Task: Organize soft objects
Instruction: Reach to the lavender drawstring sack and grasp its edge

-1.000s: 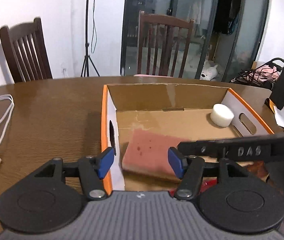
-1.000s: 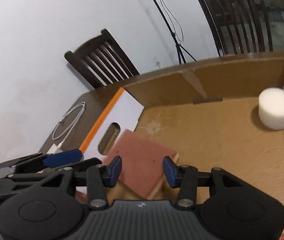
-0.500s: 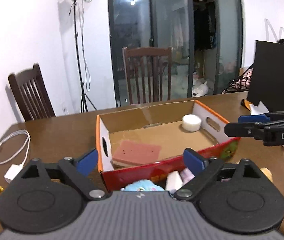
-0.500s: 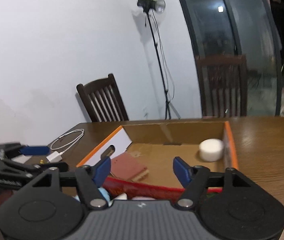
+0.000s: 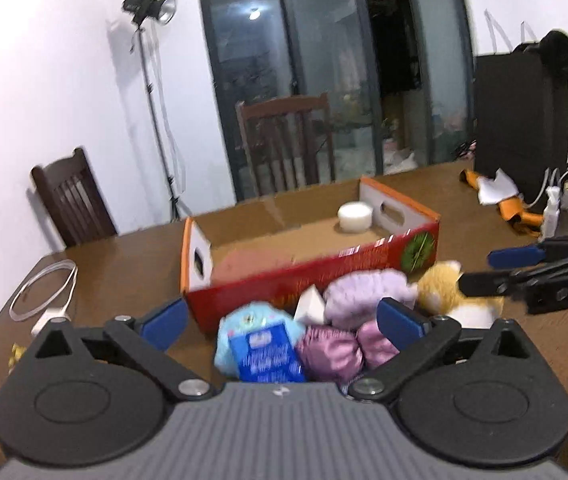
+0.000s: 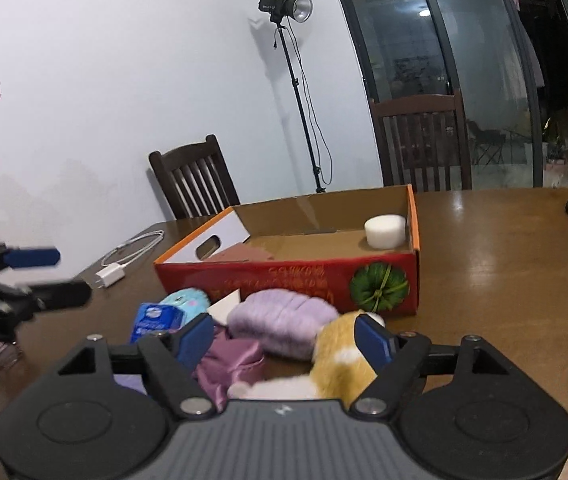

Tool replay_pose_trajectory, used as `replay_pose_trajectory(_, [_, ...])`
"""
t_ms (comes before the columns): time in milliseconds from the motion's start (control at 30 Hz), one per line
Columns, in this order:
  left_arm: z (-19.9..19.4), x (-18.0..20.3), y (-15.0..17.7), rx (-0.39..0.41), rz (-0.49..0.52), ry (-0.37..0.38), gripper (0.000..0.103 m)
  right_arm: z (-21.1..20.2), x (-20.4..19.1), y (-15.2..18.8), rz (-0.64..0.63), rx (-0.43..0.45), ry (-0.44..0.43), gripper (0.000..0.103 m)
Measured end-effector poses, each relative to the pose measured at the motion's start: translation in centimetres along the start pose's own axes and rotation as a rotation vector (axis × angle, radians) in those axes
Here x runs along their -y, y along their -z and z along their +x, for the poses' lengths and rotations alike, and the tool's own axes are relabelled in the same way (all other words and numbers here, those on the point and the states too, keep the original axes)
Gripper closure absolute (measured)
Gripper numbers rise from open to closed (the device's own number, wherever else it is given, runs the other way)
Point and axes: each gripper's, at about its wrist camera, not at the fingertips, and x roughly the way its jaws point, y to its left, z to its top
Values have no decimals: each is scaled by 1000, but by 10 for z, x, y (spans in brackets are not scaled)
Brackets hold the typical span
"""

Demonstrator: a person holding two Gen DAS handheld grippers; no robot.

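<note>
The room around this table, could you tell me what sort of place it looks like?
Probably a home dining room used for recording: a wooden table with dining chairs, glass sliding doors behind, and a studio light on a stand.

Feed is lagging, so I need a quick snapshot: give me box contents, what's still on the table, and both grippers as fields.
box: pink sponge, white foam cylinder
outside, at the box's near side: blue plush, tissue pack, lilac plush, purple satin pieces, yellow plush
left gripper: jaws opening, holding nothing
right gripper: jaws opening, holding nothing
</note>
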Motion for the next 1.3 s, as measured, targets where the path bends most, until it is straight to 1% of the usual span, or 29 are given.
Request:
replay_pose_trajectory(133, [0, 2, 15, -54, -51, 4, 0, -8, -1, 13, 19, -10, -19, 25])
replay_pose_trajectory(300, [-11, 6, 27, -72, -102, 24, 0, -18, -3, 30, 6, -32, 5, 24])
replay_pose_trajectory(433, [-20, 23, 42, -97, -94, 103, 1, -25, -5, 44, -7, -53, 5, 25])
replay_pose_trajectory(500, [-22, 36, 52, -124, -106, 129, 11, -30, -6, 50, -14, -56, 16, 25])
replay_pose_trajectory(533, [-23, 42, 57, -135, -101, 146, 19, -33, -6, 52, -13, -52, 19, 25])
replay_pose_trajectory(567, [-22, 47, 61, -144, -101, 160, 24, -37, -6, 53, -11, -49, 19, 25])
replay_pose_trajectory(633, [-17, 55, 68, -183, -105, 191, 27, -43, -6, 57, 4, -50, 8, 25])
replay_pose_trajectory(667, [-15, 58, 70, -195, -104, 197, 32, -45, -7, 60, 9, -52, 1, 26])
replay_pose_trajectory(700, [-13, 59, 72, -203, -99, 192, 34, -47, -8, 63, 9, -55, -6, 26])
replay_pose_trajectory(800, [-14, 49, 70, -185, -129, 174, 35, -52, -14, 69, 5, -64, -21, 29])
replay_pose_trajectory(867, [-13, 37, 67, -164, -168, 154, 35, -50, -16, 72, 21, -74, -53, 33])
replay_pose_trajectory(933, [-12, 25, 65, -146, -200, 121, 35, -43, -18, 71, 39, -84, -86, 35])
replay_pose_trajectory(1033, [-1, 7, 68, -159, -274, 35, 35, -25, -24, 67, 60, -103, -113, 38])
replay_pose_trajectory(1067, [3, 0, 70, -163, -302, 22, 35, -18, -27, 65, 64, -108, -124, 40])
replay_pose_trajectory(1133, [12, -14, 75, -185, -352, 23, 36, -1, -34, 59, 68, -122, -134, 41])
replay_pose_trajectory(1167, [17, -20, 78, -207, -384, 40, 42, 7, -39, 56, 57, -132, -120, 41])
replay_pose_trajectory(1200, [19, -26, 80, -214, -412, 71, 44, 16, -47, 54, 24, -137, -105, 41])
replay_pose_trajectory(1267, [19, -35, 85, -211, -460, 140, 62, 32, -61, 53, -36, -172, -96, 43])
replay_pose_trajectory(1300, [19, -37, 86, -212, -469, 157, 65, 41, -67, 54, -51, -194, -85, 43])
